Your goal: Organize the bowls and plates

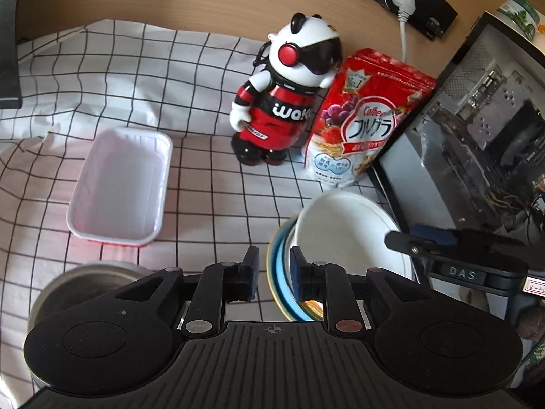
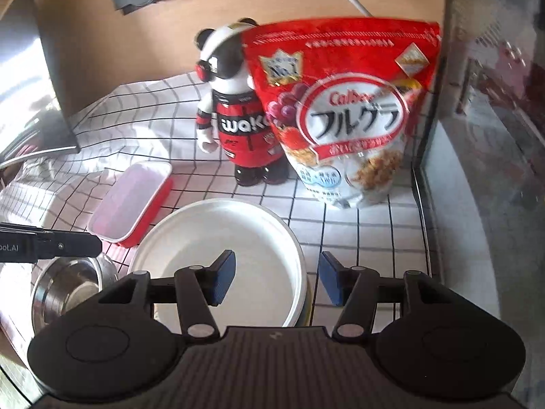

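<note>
**White plate sits on the stack, right gripper straddling its rim**

Nearest the lens in the right wrist view, the right gripper (image 2: 276, 277) fills the bottom of the frame, its jaws about half open. Its left pad hangs over the white plate (image 2: 218, 259); its right pad is outside the rim, over the checked cloth (image 2: 357, 235). Neither pad seems to press on the rim, so I judge the plate free.

In the left wrist view, the left gripper (image 1: 274, 272) at the lower centre has its jaws narrow with nothing between them. Just right of it, the white plate tilts on a stack of 2 or more dishes (image 1: 277, 272) with blue and yellowish edges.

A steel bowl (image 2: 68, 286) is at the lower left, and a red-sided tray (image 2: 131, 201) lies just beyond it.

The step in hand looks like seating the white plate on the stack. Next, the right gripper should lift clear without catching the rim, then 1 gripper should go for the steel bowl. That bowl is smooth and round, so the grip should take its rim squarely.
</note>
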`<action>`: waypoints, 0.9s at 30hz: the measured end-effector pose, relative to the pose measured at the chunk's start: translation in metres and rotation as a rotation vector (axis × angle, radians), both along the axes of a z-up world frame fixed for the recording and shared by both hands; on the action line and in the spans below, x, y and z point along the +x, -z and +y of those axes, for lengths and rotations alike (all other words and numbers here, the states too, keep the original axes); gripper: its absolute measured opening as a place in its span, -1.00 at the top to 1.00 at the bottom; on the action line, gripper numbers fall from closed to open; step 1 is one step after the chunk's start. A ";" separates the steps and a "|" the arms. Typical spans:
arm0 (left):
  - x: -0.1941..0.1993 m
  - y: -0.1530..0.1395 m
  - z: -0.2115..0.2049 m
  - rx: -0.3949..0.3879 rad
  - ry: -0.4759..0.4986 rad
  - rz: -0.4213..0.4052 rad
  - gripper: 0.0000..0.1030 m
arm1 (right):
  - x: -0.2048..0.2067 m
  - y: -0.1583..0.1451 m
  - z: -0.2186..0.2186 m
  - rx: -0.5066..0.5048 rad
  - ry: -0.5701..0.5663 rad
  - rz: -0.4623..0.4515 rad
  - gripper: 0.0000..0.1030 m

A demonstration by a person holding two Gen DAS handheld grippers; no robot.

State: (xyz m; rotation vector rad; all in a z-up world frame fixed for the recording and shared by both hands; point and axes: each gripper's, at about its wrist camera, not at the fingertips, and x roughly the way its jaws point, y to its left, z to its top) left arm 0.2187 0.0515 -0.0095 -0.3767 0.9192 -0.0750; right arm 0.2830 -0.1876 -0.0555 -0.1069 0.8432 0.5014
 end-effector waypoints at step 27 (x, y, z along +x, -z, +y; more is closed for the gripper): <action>-0.126 0.079 0.160 0.001 -0.434 0.215 0.42 | -0.118 0.045 0.158 -0.004 -0.174 0.237 -0.07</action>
